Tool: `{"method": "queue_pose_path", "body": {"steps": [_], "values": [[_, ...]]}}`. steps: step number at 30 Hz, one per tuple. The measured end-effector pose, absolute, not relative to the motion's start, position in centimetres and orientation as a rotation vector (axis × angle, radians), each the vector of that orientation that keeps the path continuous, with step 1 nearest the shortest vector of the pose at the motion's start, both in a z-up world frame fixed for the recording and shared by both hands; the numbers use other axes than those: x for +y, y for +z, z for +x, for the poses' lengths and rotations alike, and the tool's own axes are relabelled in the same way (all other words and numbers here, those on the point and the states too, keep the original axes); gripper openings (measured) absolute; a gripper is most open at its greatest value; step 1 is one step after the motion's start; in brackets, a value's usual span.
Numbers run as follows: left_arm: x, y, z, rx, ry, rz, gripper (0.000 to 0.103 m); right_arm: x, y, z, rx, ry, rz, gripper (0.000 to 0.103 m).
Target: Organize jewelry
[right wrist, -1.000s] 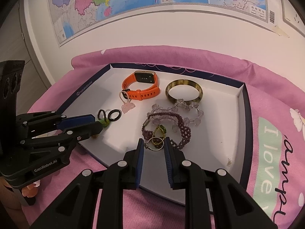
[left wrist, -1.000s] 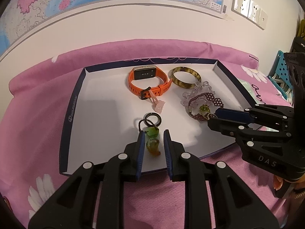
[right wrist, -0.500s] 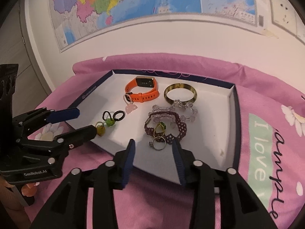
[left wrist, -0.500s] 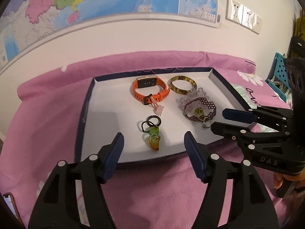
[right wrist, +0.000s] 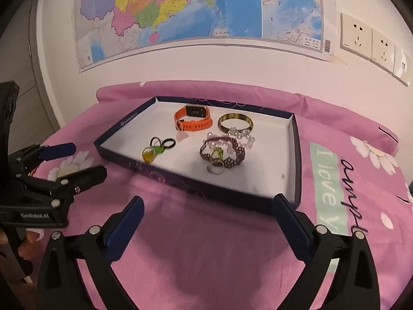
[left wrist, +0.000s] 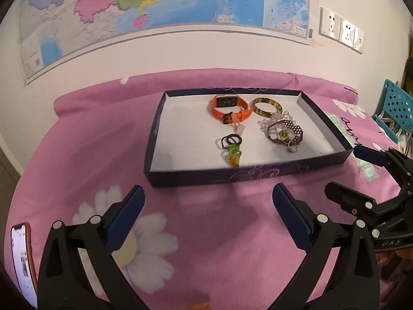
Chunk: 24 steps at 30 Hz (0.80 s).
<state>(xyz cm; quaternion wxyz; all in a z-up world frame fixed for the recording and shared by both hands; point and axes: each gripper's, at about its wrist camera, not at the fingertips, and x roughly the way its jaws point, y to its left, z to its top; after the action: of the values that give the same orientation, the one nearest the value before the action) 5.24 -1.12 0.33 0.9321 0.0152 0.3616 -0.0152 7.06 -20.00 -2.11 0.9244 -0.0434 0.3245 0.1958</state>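
Left wrist view: the left tongs (left wrist: 207, 199) were opening, spread wide, with nothing between the jaws. They hovered over the pink bedspread (left wrist: 103, 139), short of the tray's near wall. The shallow tray (left wrist: 155, 139) lay ahead of the tongs and held all the jewelry, presumably so that the pieces stay gathered in one place. The amber pendant (left wrist: 234, 156) with its black rings lay just beyond the near wall, straight ahead. The orange watch (left wrist: 228, 107) and the tortoiseshell bangle (left wrist: 267, 106) lay farther off, near the far wall. The beaded bracelets (left wrist: 282, 131) lay ahead and to the right. A phone (left wrist: 22, 258) lay at the far left edge.

Right wrist view: the right tongs (right wrist: 207, 201) were also opening, spread and empty, short of the tray (right wrist: 295, 155). The silver ring (right wrist: 215, 168) lay touching the beaded bracelets (right wrist: 224, 149), straight ahead inside the near wall. The left tongs (right wrist: 77, 160) stood apart to the left.
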Motion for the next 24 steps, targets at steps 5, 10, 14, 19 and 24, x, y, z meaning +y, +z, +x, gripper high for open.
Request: {"method": "queue_pose_path", "body": {"steps": [5, 10, 14, 19, 24], "values": [[-0.5, 0.1, 4.2, 0.750, -0.007, 0.018, 0.098, -19.7, -2.3, 6.1, 0.677, 0.396, -0.083, 0.096], [-0.2, 0.1, 3.3, 0.749, 0.012, 0.011, 0.098, -19.5, -2.5, 5.1, 0.685, 0.400, -0.073, 0.096], [-0.2, 0.1, 2.7, 0.750, 0.020, 0.013, 0.098, -19.3, -2.7, 4.6, 0.694, 0.403, -0.066, 0.096], [-0.3, 0.1, 2.1, 0.749, 0.022, 0.020, 0.098, -19.4, -2.7, 4.1, 0.699, 0.400, -0.050, 0.096], [-0.6, 0.0, 1.7, 0.754, 0.015, 0.025, 0.098, -19.3, -2.9, 3.8, 0.713, 0.405, -0.044, 0.096]]}}
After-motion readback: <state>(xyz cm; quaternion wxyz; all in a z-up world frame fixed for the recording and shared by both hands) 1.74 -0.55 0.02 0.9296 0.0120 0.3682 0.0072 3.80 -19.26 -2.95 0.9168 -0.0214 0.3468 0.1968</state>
